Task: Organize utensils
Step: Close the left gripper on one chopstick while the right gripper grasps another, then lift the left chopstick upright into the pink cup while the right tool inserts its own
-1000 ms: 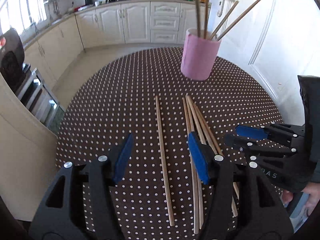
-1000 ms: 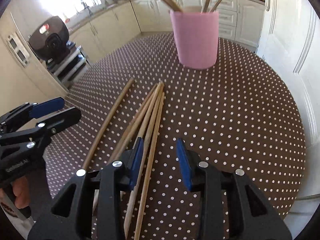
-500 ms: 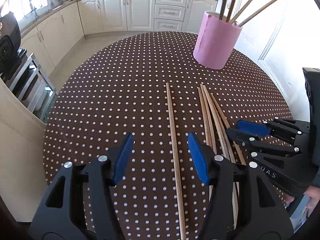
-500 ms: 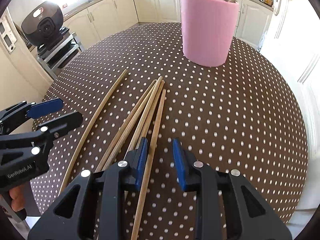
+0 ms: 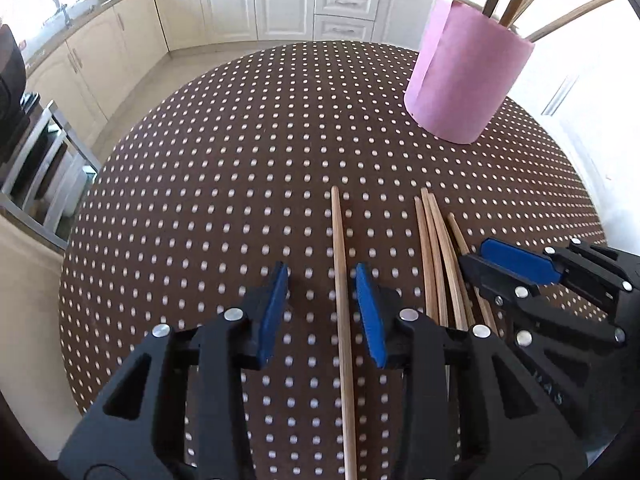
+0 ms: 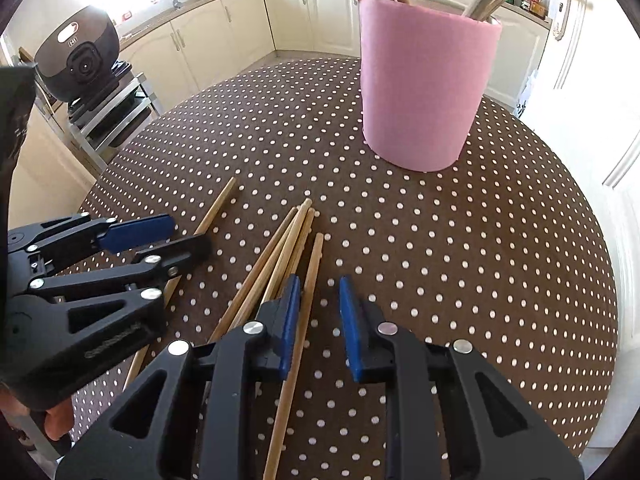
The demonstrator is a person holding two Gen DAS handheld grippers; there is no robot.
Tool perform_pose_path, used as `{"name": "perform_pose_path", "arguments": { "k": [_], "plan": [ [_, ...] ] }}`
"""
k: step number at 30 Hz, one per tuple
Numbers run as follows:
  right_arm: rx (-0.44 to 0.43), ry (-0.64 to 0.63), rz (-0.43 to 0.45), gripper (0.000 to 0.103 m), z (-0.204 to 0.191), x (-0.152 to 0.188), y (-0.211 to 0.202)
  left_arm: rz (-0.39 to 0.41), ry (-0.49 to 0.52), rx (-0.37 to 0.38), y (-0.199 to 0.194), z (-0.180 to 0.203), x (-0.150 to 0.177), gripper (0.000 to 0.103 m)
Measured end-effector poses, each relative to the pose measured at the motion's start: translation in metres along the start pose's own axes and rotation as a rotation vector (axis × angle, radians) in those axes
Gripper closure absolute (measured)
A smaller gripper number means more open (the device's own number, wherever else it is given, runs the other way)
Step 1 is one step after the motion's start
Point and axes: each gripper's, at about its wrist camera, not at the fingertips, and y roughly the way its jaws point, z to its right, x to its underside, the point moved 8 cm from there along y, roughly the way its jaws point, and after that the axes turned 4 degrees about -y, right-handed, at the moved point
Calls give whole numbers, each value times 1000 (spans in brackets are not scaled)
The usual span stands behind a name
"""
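A single wooden chopstick (image 5: 339, 272) lies on the dotted brown tablecloth (image 5: 240, 160) between the jaws of my left gripper (image 5: 322, 308). The jaws are closing, and a gap still shows on both sides of the stick. Right of it lies a bundle of several chopsticks (image 5: 436, 248). My right gripper (image 6: 320, 316) is low over the bundle's rightmost chopstick (image 6: 310, 276), which runs along its left pad; its jaws are closing too, the right pad clear of the stick. A pink cup (image 6: 424, 92) with several chopsticks stands at the far side.
The other gripper shows in each view: the right gripper (image 5: 480, 266) and the left gripper (image 6: 186, 236), close side by side. White kitchen cabinets (image 5: 280, 0) line the back. A black appliance (image 6: 76, 60) sits on a rack left of the table. A white door is at right.
Both grippers have come down and forward over the chopsticks, so the cup looks nearer. The left jaws have narrowed around the single stick, and the right jaws have narrowed a little.
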Motion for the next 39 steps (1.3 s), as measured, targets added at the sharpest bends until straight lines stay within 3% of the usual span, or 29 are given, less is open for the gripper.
{"name": "perform_pose_path", "arguments": {
  "k": [4, 9, 16, 25, 31, 39],
  "plan": [
    [9, -1, 12, 96, 2, -2, 0, -4, 27, -34, 6, 7, -8, 71],
    [-17, 26, 29, 98, 5, 0, -3, 10, 42, -18, 5, 21, -8, 97],
    [-61, 46, 68, 99, 6, 10, -28, 77, 11, -2, -23, 27, -2, 97],
    [-82, 28, 179, 99, -1, 9, -96, 215, 29, 13, -107, 29, 4, 97],
    [-66, -14, 283, 99, -18, 2, -152, 321, 25, 37, -169, 28, 11, 97],
    [16, -64, 451, 99, -31, 1, -210, 449, 46, 66, -219, 33, 26, 97]
  ]
}}
